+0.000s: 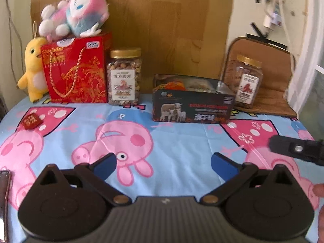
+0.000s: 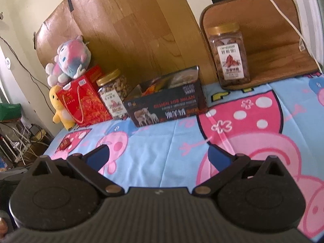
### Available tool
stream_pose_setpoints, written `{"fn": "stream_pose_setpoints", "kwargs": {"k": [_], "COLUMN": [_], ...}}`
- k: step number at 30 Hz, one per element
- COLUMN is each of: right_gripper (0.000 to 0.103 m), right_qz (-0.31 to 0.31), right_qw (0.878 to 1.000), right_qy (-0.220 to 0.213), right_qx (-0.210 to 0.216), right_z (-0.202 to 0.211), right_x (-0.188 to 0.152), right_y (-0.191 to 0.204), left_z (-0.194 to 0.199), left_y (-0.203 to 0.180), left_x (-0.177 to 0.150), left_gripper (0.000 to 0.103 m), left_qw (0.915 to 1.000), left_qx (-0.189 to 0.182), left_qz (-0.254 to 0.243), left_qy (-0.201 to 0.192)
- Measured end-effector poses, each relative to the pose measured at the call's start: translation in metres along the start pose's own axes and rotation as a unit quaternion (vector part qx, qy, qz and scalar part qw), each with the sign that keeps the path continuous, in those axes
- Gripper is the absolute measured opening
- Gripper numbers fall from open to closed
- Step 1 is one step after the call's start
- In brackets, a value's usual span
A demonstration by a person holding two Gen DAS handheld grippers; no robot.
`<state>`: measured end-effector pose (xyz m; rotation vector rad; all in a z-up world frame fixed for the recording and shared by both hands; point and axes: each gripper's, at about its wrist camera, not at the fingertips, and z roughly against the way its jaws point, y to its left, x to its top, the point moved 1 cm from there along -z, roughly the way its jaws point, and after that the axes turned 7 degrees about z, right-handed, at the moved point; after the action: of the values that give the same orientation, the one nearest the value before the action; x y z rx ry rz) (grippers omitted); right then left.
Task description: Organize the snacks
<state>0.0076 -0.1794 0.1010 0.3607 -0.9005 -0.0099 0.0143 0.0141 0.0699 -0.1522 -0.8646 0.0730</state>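
**Both claws spread and empty above the cartoon-pig cloth**

From the left wrist camera we see our left claw [image 1: 163,163] with its blue-padded fingers [image 1: 106,163] spread wide, holding nothing, hovering over the counter [image 1: 178,147] with its blue and pink pig-print cloth. Along the back edge, from left to right, stand a yellow plush chick [image 1: 32,68], a red gift bag [image 1: 78,68] with a pink-and-blue plush toy [image 1: 76,14] lying on top, and a gold-lidded jar of nuts [image 1: 124,77] just beside the bag. Further right sits an open dark box [image 1: 192,105] printed with sheep, with snack packets showing inside. A second gold-lidded jar [image 1: 246,83] stands on a brown cushion [image 1: 271,81] just right of the box. A small red packet [image 1: 31,120] lies alone on the cloth at the left. The tip of our right claw [image 1: 297,148] enters from the right edge.

From the right wrist camera our right claw [image 2: 159,158] is likewise spread apart and empty above the cloth. The dark box [image 2: 168,105] sits near the middle, touching or nearly touching the nut jar [image 2: 114,93]. The second jar [image 2: 229,54] stands upright on the cushion [image 2: 273,46], apart from the box.
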Motion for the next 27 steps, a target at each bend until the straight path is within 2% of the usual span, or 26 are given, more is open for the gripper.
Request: {"fn": "stream_pose_setpoints", "kwargs": {"k": [5,15,19,27], "right_gripper": [0.103,0.103,0.103,0.103], "right_qz": [-0.017,-0.030,-0.030,0.010], "right_qw": [1.000,0.999,0.999,0.999], "right_qy": [-0.008,0.000,-0.001,-0.025], "right_qx": [0.001,0.013,0.019,0.024], "right_z": [-0.004,-0.014,-0.013,-0.008], "right_x": [0.007,0.009,0.013,0.030], "right_y": [-0.011,-0.019,-0.018,-0.002], "left_z": [-0.019,-0.033,-0.035,-0.028], "left_y": [0.004,0.007,0.007,0.011], "left_x": [0.008,0.009,0.007,0.009], "left_gripper": [0.103,0.103,0.103,0.103], "left_qw": [0.9994,0.9982,0.9982,0.9988], "left_qx": [0.005,0.025,0.031,0.035], "left_qz": [0.025,0.028,0.022,0.014], "left_qy": [0.025,0.046,0.047,0.029]}}
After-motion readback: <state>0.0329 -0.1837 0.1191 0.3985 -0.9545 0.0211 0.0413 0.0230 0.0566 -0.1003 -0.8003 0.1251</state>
